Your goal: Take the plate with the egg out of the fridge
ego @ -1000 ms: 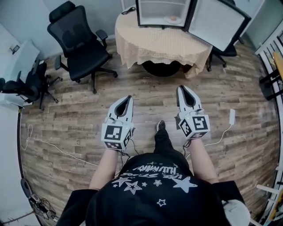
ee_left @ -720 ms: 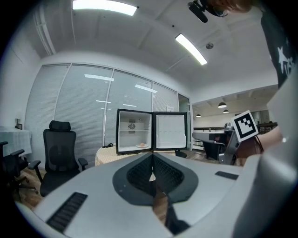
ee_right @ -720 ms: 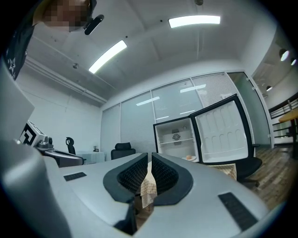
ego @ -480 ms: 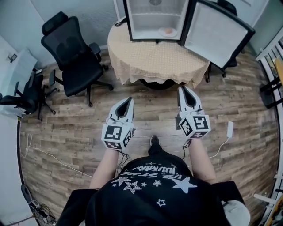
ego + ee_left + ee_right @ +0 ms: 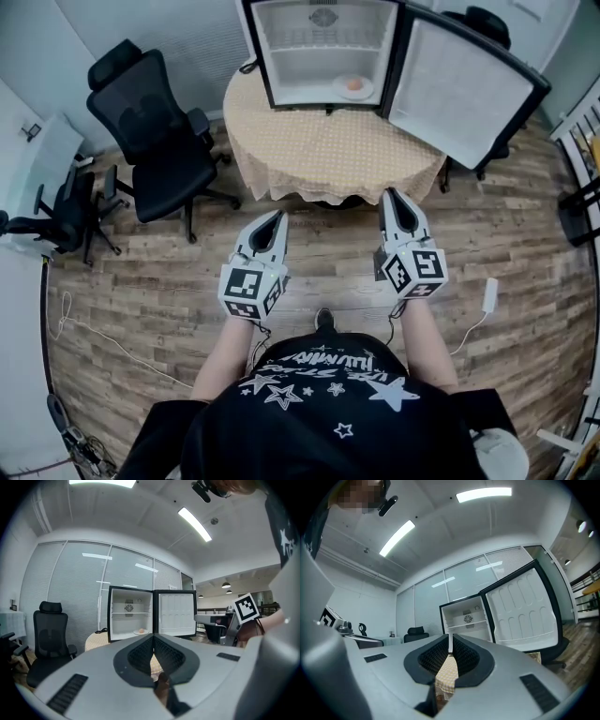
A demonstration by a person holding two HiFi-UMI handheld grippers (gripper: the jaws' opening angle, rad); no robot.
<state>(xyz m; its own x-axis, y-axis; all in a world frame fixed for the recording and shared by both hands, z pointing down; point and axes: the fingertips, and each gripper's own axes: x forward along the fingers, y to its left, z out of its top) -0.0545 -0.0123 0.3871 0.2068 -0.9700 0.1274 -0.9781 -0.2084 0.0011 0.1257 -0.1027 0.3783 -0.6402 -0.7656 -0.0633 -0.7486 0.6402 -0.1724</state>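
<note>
A small black fridge [image 5: 323, 52] stands open on a round table with a beige cloth [image 5: 328, 150]; its door [image 5: 464, 84] is swung out to the right. On the fridge floor lies a white plate [image 5: 353, 90] with a brown egg [image 5: 354, 84]; the left gripper view shows that plate [image 5: 140, 632] too. My left gripper [image 5: 277, 216] and right gripper [image 5: 389, 194] are held side by side short of the table's near edge, both pointing at it. Both are shut with nothing in them, their jaws meeting at the tips in each gripper view.
A black office chair [image 5: 155, 122] stands left of the table, and a second one [image 5: 56, 202] further left by a white desk. Another chair [image 5: 483, 23] sits behind the fridge door. A white cable with an adapter [image 5: 487, 292] lies on the wooden floor at right.
The table and fridge have come nearer and lower in the head view as the person walked forward. Both grippers kept their pose and stayed shut.
</note>
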